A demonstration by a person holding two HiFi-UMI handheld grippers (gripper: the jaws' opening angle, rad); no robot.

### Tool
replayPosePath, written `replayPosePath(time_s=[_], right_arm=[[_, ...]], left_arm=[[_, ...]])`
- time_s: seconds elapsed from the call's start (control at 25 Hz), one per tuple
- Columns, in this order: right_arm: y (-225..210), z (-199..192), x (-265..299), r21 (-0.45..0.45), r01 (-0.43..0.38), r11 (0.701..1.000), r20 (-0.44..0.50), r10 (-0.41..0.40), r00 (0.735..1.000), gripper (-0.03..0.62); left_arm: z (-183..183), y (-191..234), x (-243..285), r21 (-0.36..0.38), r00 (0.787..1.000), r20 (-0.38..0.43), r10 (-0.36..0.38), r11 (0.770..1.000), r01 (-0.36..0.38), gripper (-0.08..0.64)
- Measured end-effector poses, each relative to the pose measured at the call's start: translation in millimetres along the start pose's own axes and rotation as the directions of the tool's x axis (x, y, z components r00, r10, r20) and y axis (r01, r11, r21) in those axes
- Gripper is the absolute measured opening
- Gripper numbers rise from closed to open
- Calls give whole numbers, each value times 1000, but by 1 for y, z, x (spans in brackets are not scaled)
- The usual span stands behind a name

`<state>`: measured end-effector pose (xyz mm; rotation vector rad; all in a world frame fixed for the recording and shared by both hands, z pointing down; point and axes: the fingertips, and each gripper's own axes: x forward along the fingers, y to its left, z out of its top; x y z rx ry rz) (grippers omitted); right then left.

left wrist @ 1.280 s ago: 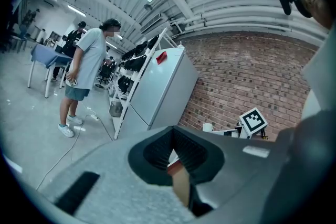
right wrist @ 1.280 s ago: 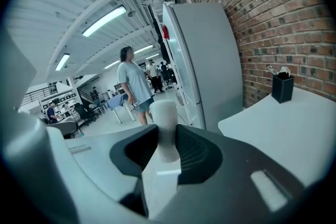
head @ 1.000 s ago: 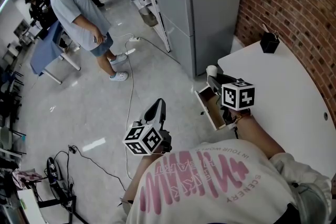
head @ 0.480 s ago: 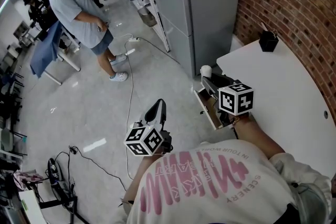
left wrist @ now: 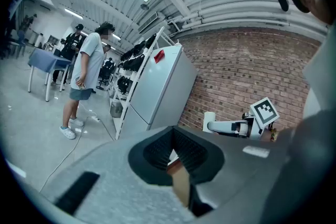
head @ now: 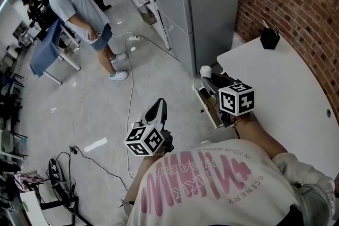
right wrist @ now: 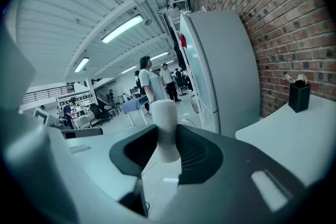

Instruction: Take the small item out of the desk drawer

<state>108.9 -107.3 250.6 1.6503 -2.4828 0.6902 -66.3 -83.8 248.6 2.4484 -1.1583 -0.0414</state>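
Right gripper view gives me what I need: the right gripper (head: 208, 78) is clamped on the small white cylinder (right wrist: 163, 124). The pads press its lower half from either side and its rounded top stands up past the jaw tips. In the head view the open drawer (head: 210, 109) lies below and just behind those tips, so I judge the item is already out of it and the step in hand is carrying it clear.

To do that well I would hold the squeeze exactly as it is. The cylinder looks smooth and is gripped low, so any slackening could let it tip or slide forward out of the jaws. I would keep the gripper's pitch level while drawing away from the drawer front, then swing toward the white desk (head: 283, 90) on this gripper's right.

The left gripper (head: 159, 107) hangs well off to the left over the floor, jaws all but together with nothing between them. I would leave it parked there.
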Motion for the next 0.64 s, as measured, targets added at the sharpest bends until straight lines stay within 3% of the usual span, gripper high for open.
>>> replayPosePath(time_s=[0.64], right_arm=[[-5,1,-7,-4,9,1000,12,-9,1000,130]], left_arm=[[0,-8,4,8,1000,2,-11,1000,11,6]])
